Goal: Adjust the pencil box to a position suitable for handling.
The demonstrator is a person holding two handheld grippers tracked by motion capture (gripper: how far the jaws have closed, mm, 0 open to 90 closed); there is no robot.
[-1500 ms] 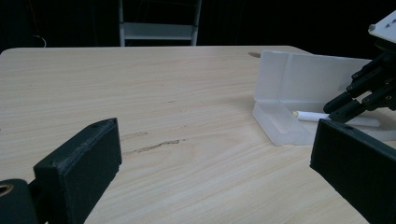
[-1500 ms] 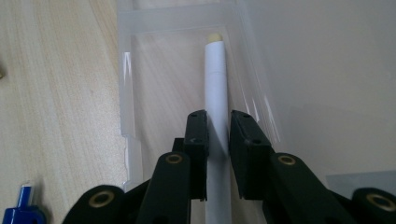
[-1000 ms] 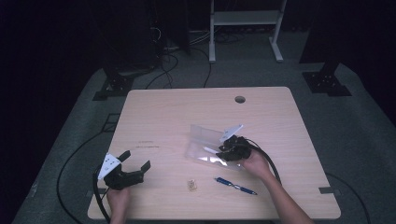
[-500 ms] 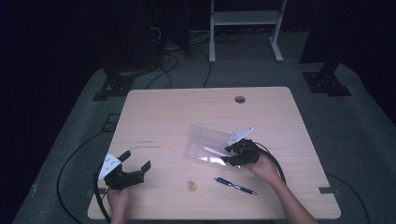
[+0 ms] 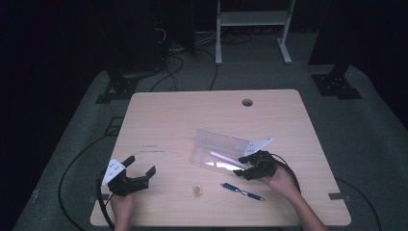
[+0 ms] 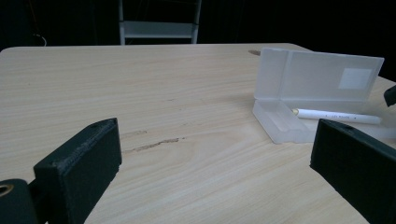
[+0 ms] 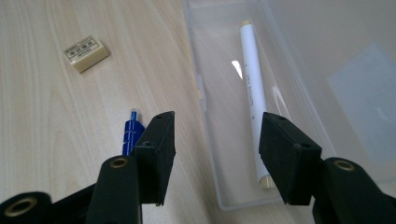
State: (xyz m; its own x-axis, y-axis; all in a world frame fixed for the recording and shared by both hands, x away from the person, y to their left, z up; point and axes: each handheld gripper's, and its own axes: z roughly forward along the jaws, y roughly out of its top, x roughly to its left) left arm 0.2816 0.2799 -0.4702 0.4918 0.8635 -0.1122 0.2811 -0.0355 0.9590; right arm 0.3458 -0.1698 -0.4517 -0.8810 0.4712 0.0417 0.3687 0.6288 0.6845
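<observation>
With the white pen (image 7: 252, 93) already lying in the open case (image 5: 219, 144), the right gripper (image 5: 244, 167) beside it has just been opening, empty, the left gripper (image 5: 142, 169) idle and wide

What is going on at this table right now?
A person is packing stationery into a clear pencil case that lies open on the wooden table. A white pen already lies in its tray. The right gripper hangs over the tray's near end; its fingers have just been opening and grip nothing. A blue pen and a small eraser wait on the table. The left gripper rests open and empty at the near left.
</observation>
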